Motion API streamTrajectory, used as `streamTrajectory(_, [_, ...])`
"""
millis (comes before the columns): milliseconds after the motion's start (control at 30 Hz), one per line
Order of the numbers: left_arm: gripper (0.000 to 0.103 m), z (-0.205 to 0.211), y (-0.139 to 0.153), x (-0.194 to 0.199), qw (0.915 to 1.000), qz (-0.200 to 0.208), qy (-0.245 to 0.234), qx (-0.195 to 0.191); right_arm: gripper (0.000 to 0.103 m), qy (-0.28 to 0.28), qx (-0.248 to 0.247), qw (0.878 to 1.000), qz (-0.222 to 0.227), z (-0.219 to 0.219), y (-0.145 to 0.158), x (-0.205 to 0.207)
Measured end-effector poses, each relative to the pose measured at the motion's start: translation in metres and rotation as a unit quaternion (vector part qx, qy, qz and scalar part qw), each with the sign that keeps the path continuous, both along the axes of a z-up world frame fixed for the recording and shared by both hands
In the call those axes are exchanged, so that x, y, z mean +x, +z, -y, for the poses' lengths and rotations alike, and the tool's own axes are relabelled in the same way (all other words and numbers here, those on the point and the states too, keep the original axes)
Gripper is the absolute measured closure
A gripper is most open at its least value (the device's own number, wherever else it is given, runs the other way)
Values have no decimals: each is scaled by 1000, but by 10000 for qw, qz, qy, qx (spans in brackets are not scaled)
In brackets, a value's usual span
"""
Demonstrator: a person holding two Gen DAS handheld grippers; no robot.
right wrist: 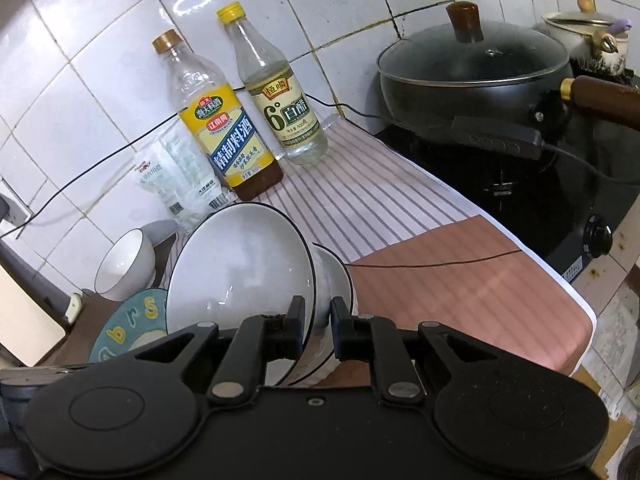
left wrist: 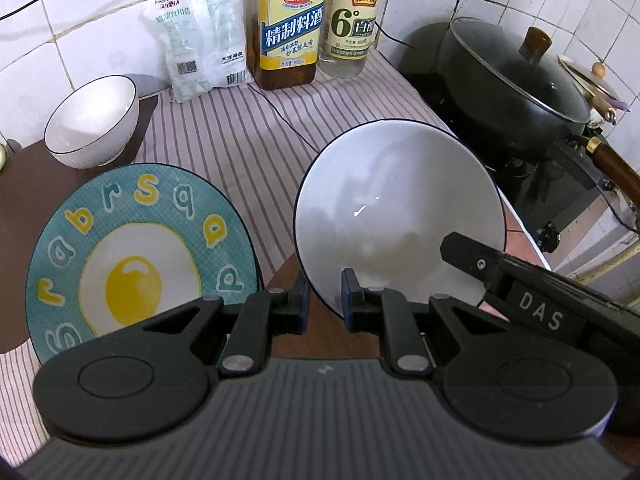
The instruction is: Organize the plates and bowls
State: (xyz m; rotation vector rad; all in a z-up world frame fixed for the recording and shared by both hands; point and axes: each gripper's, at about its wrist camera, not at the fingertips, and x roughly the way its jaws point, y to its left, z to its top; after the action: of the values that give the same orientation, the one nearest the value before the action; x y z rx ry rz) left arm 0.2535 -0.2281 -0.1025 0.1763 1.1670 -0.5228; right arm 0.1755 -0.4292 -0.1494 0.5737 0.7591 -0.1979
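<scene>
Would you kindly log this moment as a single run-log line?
large bowl: tilted up | right tool: shut on its rim | left tool: astride rim, grip unclear | egg plate: left of bowl

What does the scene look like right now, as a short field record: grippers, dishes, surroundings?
left gripper: fingers straddle the near rim of the large bowl; contact cannot be confirmed
right gripper: fingers on either side of the large bowl's wall at its near edge
large bowl: white, dark rim, tilted up on edge, inside facing left
egg plate: teal with letters, left of the large bowl
small bowl: white, upright, far left, untouched
backdrop: two bottles, salt bags, lidded black pan on the stove
</scene>
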Motion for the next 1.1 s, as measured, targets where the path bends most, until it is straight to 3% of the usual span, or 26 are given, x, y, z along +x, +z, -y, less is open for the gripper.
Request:
streamTrajectory(200, [88, 2, -1, 1, 10000, 12, -47, 56, 86, 175, -796, 9967, -46, -16, 1, 4])
streamTrajectory(500, [87, -1, -4, 8, 9999, -102, -44, -48, 78, 222, -1058, 9941, -11, -15, -3, 8])
streamTrajectory(833, [86, -9, -6, 9, 9989, -287, 184, -314, 78, 325, -800, 9959, 251, -5, -8, 0])
streamTrajectory(1100, [86, -27, 12, 5, 9980, -147, 282, -538, 78, 677, -1504, 9860, 243, -21, -8, 0])
